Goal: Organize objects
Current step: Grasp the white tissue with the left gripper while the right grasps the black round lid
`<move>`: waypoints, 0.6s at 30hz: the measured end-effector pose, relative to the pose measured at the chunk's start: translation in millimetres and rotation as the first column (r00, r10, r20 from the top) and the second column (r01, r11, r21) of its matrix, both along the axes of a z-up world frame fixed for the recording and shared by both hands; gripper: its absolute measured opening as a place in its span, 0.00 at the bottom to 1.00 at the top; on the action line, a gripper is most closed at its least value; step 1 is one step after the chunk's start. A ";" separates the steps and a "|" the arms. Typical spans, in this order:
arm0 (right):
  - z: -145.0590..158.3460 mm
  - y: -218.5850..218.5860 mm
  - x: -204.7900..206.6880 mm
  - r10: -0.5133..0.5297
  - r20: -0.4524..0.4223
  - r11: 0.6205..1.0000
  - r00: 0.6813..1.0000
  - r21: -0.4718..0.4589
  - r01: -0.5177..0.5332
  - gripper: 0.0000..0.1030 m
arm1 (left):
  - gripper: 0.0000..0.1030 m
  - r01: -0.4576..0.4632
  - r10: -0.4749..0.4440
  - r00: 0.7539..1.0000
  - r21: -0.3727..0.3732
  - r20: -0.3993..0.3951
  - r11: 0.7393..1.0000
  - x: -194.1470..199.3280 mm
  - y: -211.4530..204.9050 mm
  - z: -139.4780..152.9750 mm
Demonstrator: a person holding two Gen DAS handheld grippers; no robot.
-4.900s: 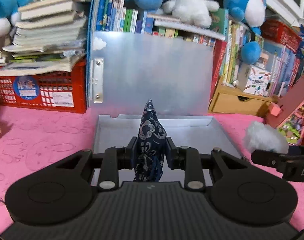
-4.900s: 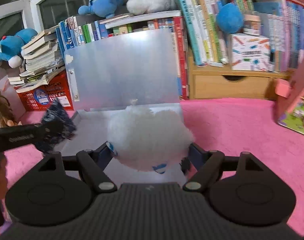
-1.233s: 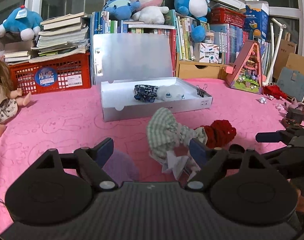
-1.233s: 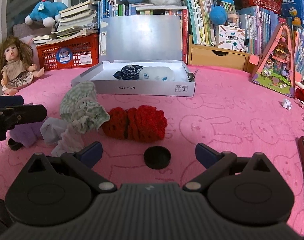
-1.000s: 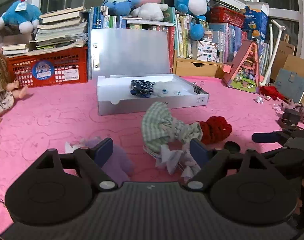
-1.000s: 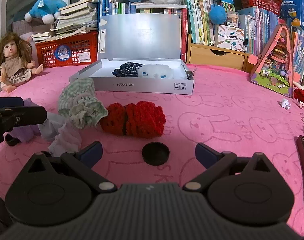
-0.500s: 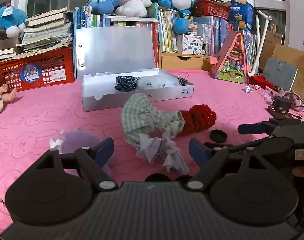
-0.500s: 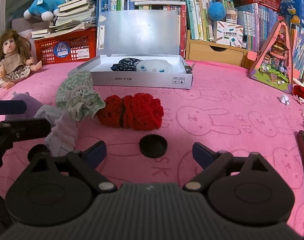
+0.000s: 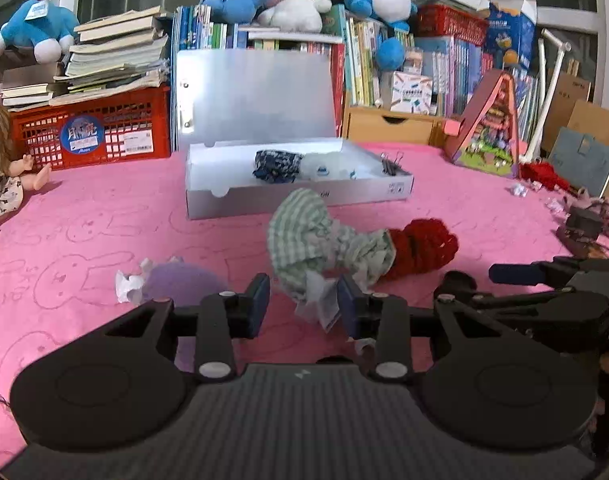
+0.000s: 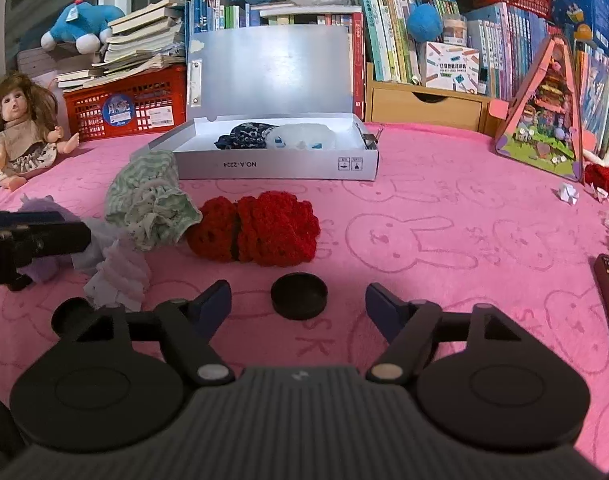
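A green checked cloth [image 9: 304, 236] with a pale frilly end lies on the pink cover, touching a red knitted piece [image 9: 420, 248]. My left gripper [image 9: 304, 306] is closing, with the frill between its jaws; only the right pad seems to touch it. My right gripper [image 10: 296, 308] is also closing, low over the cover. A black round cap [image 10: 299, 295] lies between its fingertips, clear of both pads. Behind stands the open white box [image 10: 276, 168], which holds a dark blue patterned pouch [image 10: 244, 134] and a white fluffy piece [image 10: 304, 136].
A purple fluffy item [image 9: 180, 280] lies left of my left gripper. A doll [image 10: 20, 128] sits at the far left. A red crate [image 9: 92, 136], books, plush toys and a wooden drawer line the back. A pink triangular toy house [image 10: 544, 120] and paper scraps lie to the right.
Both grippers' jaws have narrowed, the left far more, around the cloth's frill. The left view has edged closer to the cloth. The pouch and fluffy piece held earlier now lie in the box.
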State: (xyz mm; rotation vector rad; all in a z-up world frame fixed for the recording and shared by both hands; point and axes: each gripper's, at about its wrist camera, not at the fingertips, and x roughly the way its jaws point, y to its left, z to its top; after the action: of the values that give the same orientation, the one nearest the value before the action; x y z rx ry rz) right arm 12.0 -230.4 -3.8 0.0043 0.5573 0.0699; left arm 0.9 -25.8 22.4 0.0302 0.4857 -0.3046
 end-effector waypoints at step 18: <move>-3.3 3.1 2.9 -0.011 0.005 1.000 1.000 -0.020 0.011 0.66 | 0.43 0.014 -0.014 1.000 -0.012 -0.024 1.000 21.7 -14.5 -10.4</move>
State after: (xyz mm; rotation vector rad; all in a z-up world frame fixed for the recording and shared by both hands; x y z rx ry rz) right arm 14.8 -227.3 -7.1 -0.0126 0.5535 0.0539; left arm 22.6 -40.3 12.0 0.0184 0.5081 -0.3217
